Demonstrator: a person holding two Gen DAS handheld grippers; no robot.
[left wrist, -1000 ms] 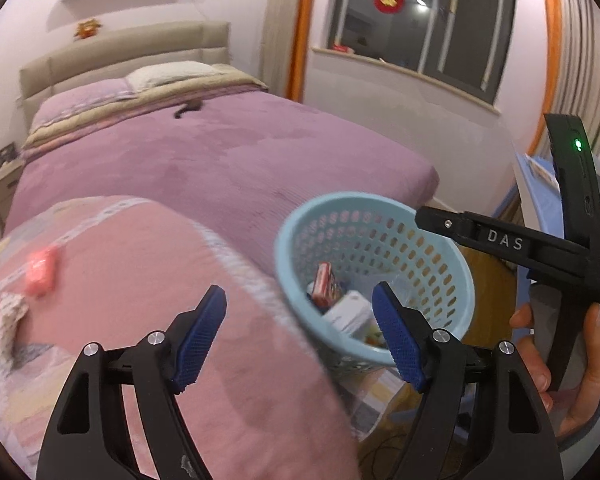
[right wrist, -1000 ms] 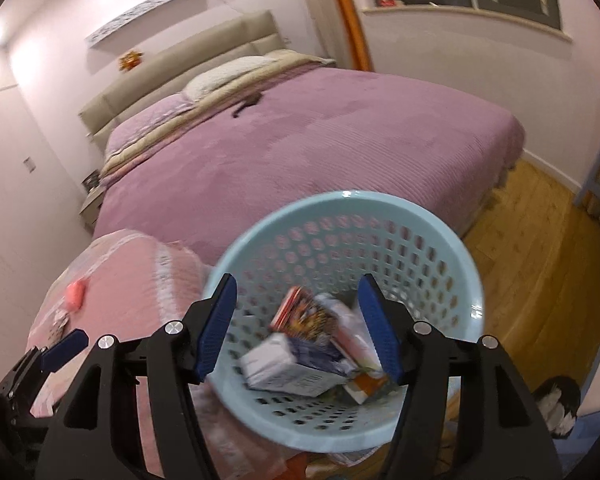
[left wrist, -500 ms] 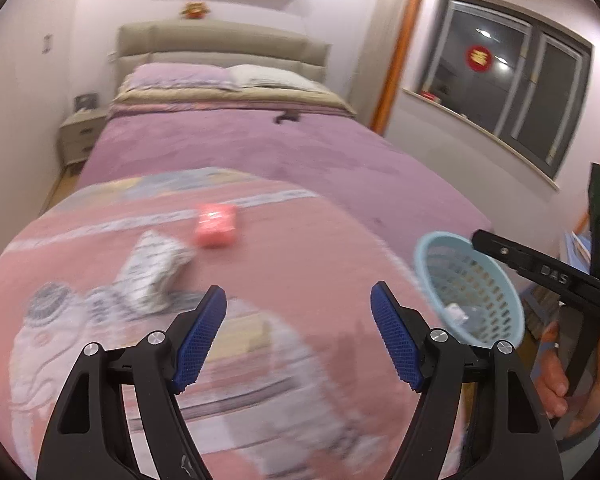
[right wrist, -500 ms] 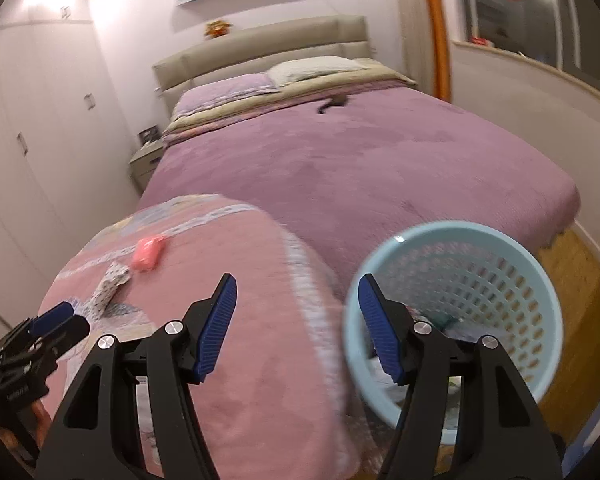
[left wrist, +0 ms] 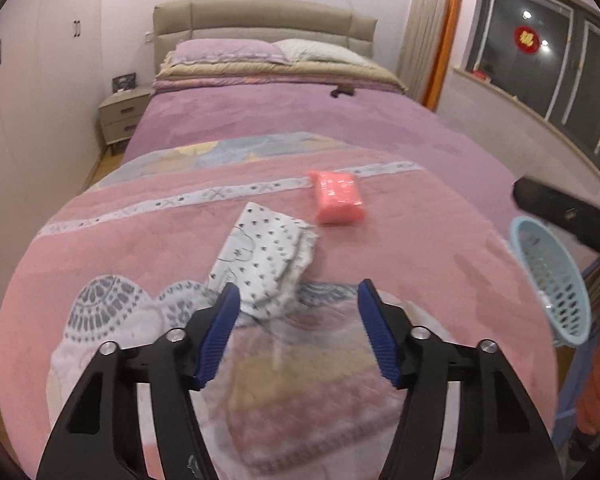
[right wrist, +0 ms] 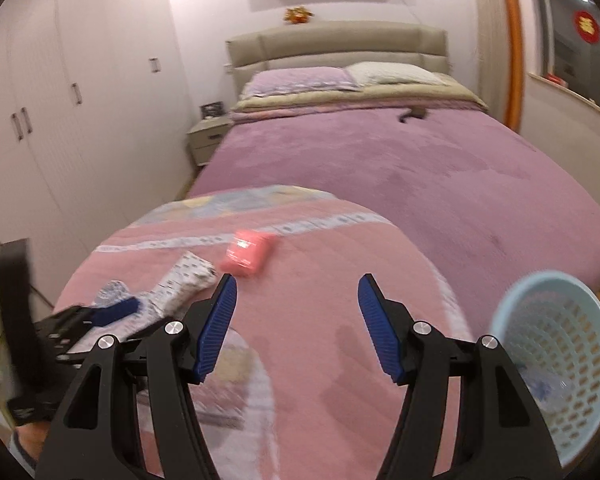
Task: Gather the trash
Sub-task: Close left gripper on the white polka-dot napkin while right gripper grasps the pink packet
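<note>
Pink blanket (left wrist: 420,240) holds 2 scraps; left gripper (left wrist: 296,300), jaws apart and empty, should straddle the dotted wrapper (left wrist: 268,256) squarely before pinching.

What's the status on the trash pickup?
Left gripper open, empty, nearing the spotted wrapper. Right gripper open, empty. Pink packet beside it on the blanket. Basket right, path unobstructed.
</note>
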